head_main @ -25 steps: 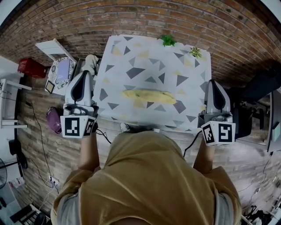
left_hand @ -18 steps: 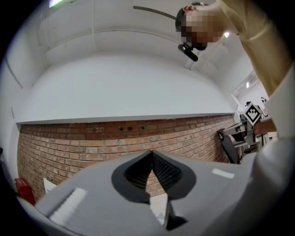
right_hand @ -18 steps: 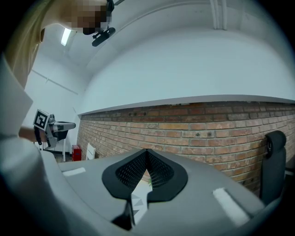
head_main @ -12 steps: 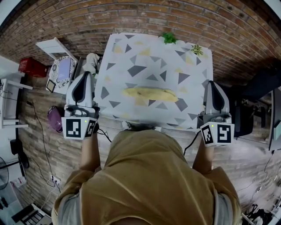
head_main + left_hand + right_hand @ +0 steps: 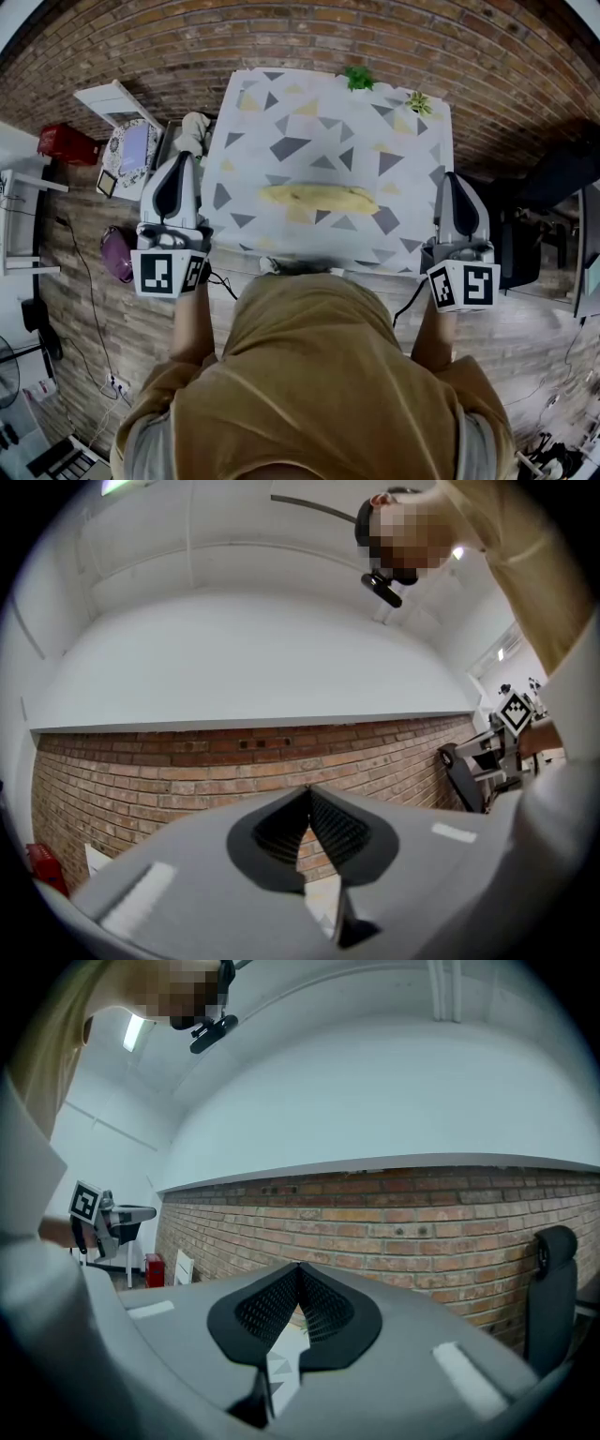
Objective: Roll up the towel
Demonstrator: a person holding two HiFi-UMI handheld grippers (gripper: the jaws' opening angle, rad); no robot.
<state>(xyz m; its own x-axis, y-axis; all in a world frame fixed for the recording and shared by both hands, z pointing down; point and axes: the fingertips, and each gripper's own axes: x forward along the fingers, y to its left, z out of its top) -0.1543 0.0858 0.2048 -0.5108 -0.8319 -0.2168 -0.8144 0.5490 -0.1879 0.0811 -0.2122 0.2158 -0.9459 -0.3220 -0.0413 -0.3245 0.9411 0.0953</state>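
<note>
A yellow towel (image 5: 318,198) lies rolled into a long bundle across the middle of the table (image 5: 281,112), which wears a white cloth with grey and yellow triangles. My left gripper (image 5: 177,159) hangs beside the table's left edge, jaws shut with nothing between them. My right gripper (image 5: 456,178) hangs beside the right edge, also shut and empty. In the left gripper view the closed gripper (image 5: 307,794) points at a brick wall (image 5: 187,771). The right gripper view shows the closed gripper (image 5: 298,1269) before the same kind of brick wall (image 5: 422,1232). Neither touches the towel.
Two small green plants (image 5: 357,80) (image 5: 418,103) stand at the table's far edge. A white stool (image 5: 114,101), a patterned bag (image 5: 128,155), a red box (image 5: 66,144) and a purple object (image 5: 116,255) sit on the floor at left. A black chair (image 5: 553,187) stands at right.
The view has shifted slightly; both grippers stay where they were beside the table, and the rolled towel has not moved.
</note>
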